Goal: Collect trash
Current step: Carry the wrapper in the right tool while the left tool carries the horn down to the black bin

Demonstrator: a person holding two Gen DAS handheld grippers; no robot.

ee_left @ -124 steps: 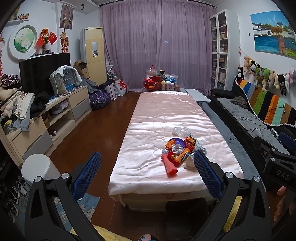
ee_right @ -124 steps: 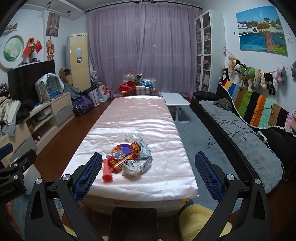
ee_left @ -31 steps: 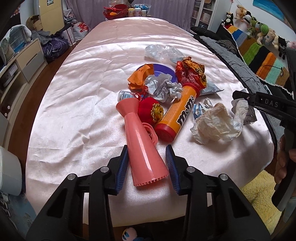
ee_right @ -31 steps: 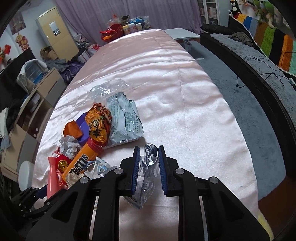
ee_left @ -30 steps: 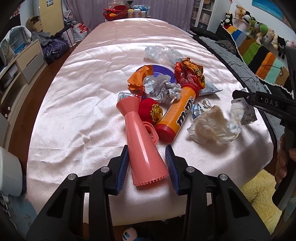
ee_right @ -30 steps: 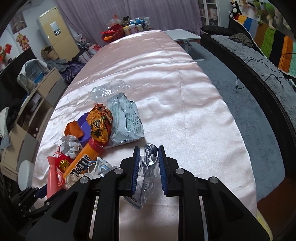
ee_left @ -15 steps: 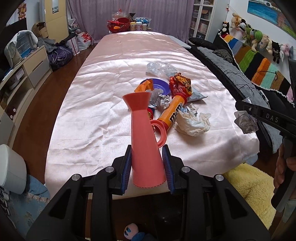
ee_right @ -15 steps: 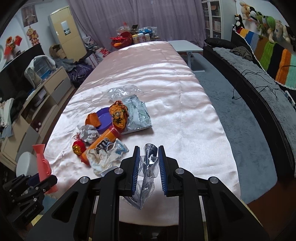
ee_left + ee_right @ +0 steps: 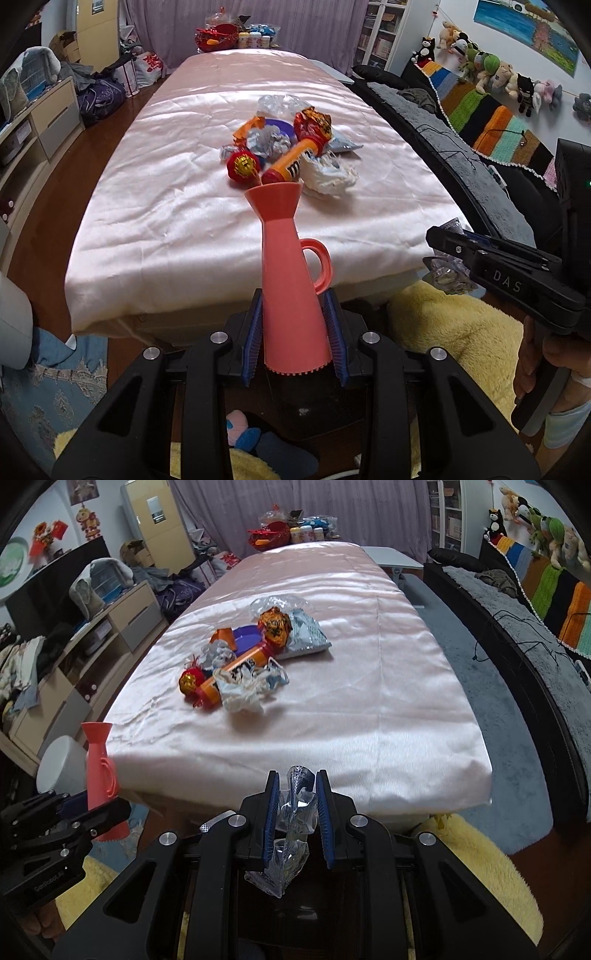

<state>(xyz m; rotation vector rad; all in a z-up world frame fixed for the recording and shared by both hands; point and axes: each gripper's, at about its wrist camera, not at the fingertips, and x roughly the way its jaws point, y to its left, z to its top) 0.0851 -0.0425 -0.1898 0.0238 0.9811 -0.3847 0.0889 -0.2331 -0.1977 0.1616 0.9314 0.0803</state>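
Note:
My left gripper [image 9: 294, 301] is shut on a pink plastic horn [image 9: 291, 266], held upright in front of the table's near edge; the horn also shows in the right wrist view [image 9: 98, 760]. My right gripper [image 9: 297, 781] is shut on a clear crinkled wrapper [image 9: 291, 830], also off the table's near edge; the wrapper shows in the left wrist view [image 9: 448, 271]. A trash pile lies on the pink cloth [image 9: 184, 221]: an orange M&M's tube [image 9: 291, 168], a white crumpled tissue [image 9: 327, 175], a red ornament ball [image 9: 242, 166], a red-orange wrapper [image 9: 312, 123].
A white bin [image 9: 61, 764] stands on the floor left of the table. A yellow fluffy rug [image 9: 450, 332] lies below the grippers. A black sofa [image 9: 461, 147] runs along the right. A low cabinet [image 9: 92, 653] lines the left wall.
Both grippers have pulled back from the table and now hang past its near edge. The pink horn has come off the cloth, and the wrapper has come away with the right gripper.

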